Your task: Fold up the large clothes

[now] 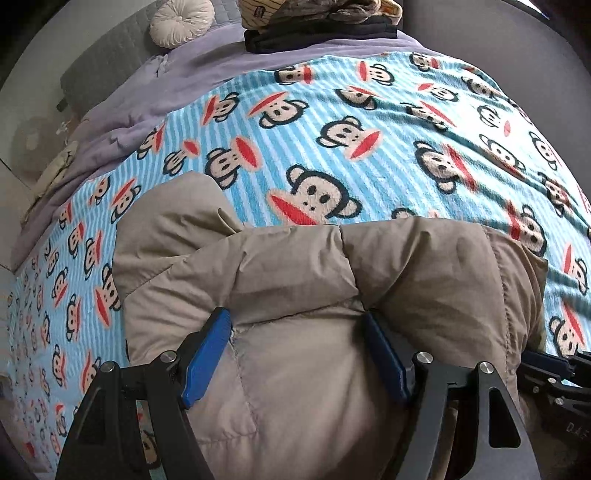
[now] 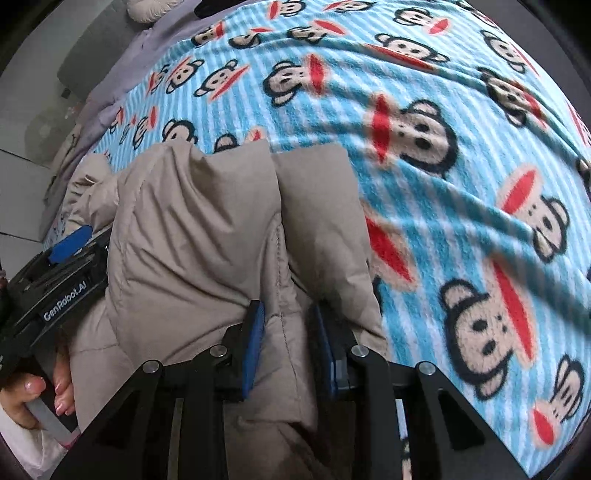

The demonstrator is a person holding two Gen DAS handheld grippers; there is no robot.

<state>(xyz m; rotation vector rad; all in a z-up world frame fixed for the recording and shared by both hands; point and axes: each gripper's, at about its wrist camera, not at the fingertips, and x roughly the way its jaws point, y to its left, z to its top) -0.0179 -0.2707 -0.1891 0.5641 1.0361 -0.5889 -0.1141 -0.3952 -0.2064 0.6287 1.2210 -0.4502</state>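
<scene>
A puffy beige down jacket (image 1: 295, 266) lies bunched on a blue striped monkey-print blanket (image 1: 332, 110). My left gripper (image 1: 295, 315) points down onto it, jaws wide, and both blue pads press into a thick fold of the jacket. In the right wrist view the jacket (image 2: 192, 221) is folded into upright ridges. My right gripper (image 2: 287, 308) stands with narrow jaws pinching one ridge near the jacket's right edge. The left gripper's blue fingertip (image 2: 70, 242) shows at the far left, held by a person's hand (image 2: 33, 398).
The blanket (image 2: 461, 166) spreads wide beyond and right of the jacket. Behind it are a purple sheet (image 1: 147, 103), a round cream cushion (image 1: 181, 20) and a pile of clothes (image 1: 321, 22) at the bed's head. The bed's edge and floor lie left.
</scene>
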